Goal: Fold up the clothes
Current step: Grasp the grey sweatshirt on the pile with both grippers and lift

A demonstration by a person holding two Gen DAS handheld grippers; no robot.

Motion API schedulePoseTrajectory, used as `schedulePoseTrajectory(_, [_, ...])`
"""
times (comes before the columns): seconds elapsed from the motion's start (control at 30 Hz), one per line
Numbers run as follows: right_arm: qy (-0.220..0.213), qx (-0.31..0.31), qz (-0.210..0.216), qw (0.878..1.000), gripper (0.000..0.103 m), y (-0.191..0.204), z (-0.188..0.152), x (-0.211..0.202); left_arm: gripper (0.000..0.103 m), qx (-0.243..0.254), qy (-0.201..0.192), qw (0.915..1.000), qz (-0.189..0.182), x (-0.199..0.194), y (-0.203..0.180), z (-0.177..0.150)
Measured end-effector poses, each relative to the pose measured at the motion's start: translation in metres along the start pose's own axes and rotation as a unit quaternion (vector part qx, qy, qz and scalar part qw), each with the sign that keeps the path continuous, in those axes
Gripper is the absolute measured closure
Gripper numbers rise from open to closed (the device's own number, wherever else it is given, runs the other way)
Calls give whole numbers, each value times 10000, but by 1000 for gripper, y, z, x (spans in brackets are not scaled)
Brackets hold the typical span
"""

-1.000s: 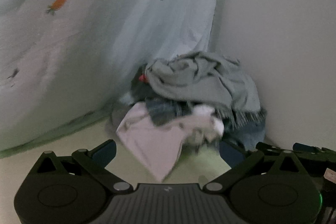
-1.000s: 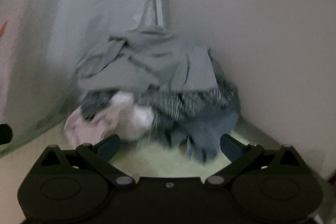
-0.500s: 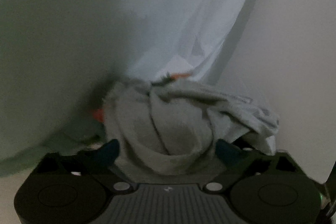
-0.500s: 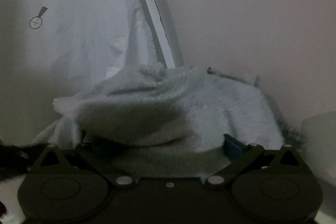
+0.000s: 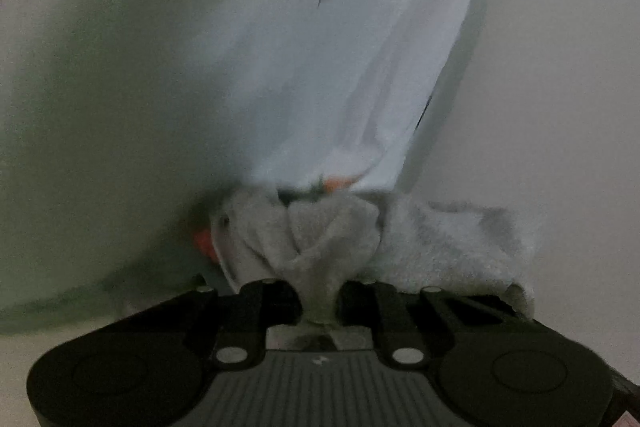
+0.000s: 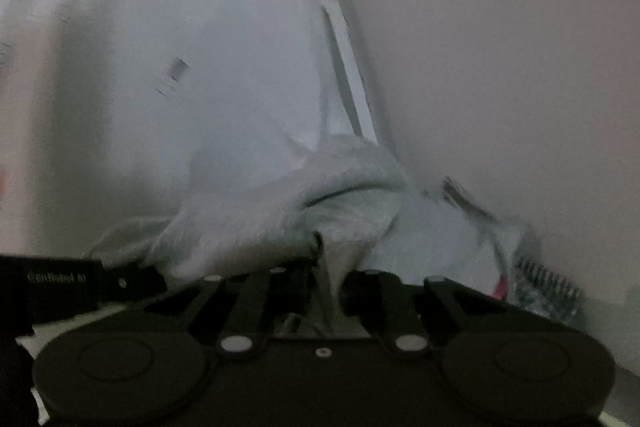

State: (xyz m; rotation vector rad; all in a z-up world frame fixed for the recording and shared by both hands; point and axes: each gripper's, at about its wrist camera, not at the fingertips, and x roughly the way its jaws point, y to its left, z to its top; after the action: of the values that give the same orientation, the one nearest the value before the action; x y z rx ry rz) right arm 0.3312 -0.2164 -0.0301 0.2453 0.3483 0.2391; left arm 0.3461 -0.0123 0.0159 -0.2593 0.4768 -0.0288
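A fuzzy grey garment (image 5: 328, 239) tops a clothes pile in the corner. My left gripper (image 5: 320, 297) is closing, and a bunched fold of that grey cloth is pinched between its jaws. In the right wrist view the same grey garment (image 6: 280, 211) spreads in front of my right gripper (image 6: 334, 277). Its jaws are closing too, with a taut fold of the cloth pressed between them. The fingertips of both grippers are buried in fabric. The left gripper's black body (image 6: 72, 281) shows at the left edge of the right wrist view.
A pale sheet (image 5: 360, 67) hangs behind the pile, against a plain wall (image 5: 540, 87). A striped dark garment (image 6: 544, 287) and a red scrap (image 5: 204, 243) lie lower in the pile. An orange bit (image 5: 338, 183) peeks out behind the grey cloth.
Both grippers moved in onto the pile, and their wide-open jaws have come together on folds of the grey garment. The cloth now bunches up between each pair of fingers.
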Motion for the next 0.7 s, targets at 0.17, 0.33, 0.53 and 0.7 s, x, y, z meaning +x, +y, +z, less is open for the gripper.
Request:
schedulePoseTrajectory(0.17, [-600,-336,221,9974,91,40,11,-84,88,191,-620,9979,-85,-96,-3,5])
schedulePoseTrajectory(0.33, [-1016,-737,645,9900,92,83,15,-156,88,-96,-826,9965,-5,-182,18,-11])
schedulePoseTrajectory(0.53, [-1180,-1282,1547,9725,92,164,-10,-236,88,-533,-1109,9913,473,-290,69,-32])
schedulePoseTrajectory(0.7, [-98,-1114,2349,9656,91,219,-60,-252,87,-723,-933,9822,1460,-362,134,-65])
